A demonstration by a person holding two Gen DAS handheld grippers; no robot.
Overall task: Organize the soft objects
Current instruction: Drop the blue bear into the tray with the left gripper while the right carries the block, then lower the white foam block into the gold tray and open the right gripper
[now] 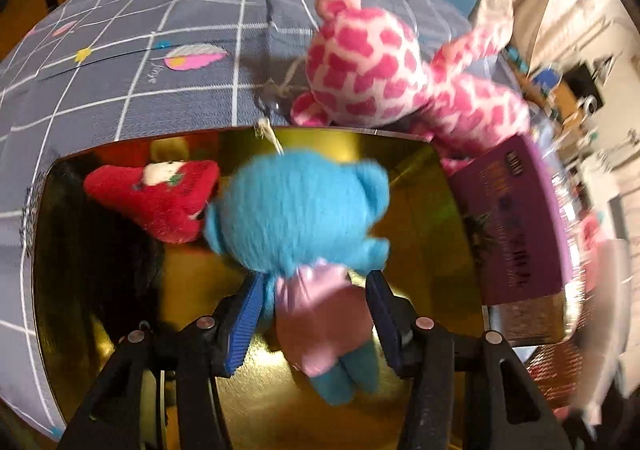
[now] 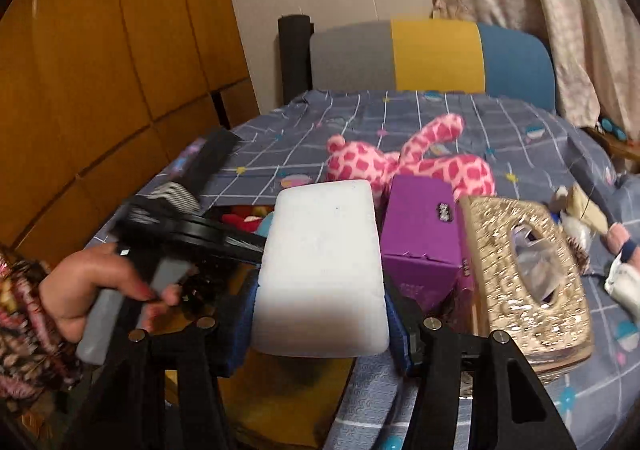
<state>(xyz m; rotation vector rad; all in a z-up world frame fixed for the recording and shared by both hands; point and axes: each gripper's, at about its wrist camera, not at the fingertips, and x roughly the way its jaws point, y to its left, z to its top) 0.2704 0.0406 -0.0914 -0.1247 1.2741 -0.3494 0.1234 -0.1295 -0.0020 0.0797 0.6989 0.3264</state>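
The tabletop, under a grey grid cloth, carries one gold box, one pink spotted plush beyond it, one purple carton and one glittery tissue box to the right. Inside the gold box: one red plush and one blue bear, between the left gripper jaws, parted, pads clear. The right gripper jaws clamp one white sponge block.

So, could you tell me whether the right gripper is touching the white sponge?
Touching: the right wrist view shows the right gripper clamping the white sponge between both pads.

Warm, dim indoor light; motion blur smears both fisheye views, edges bend and darken, and the gold box interior glares.
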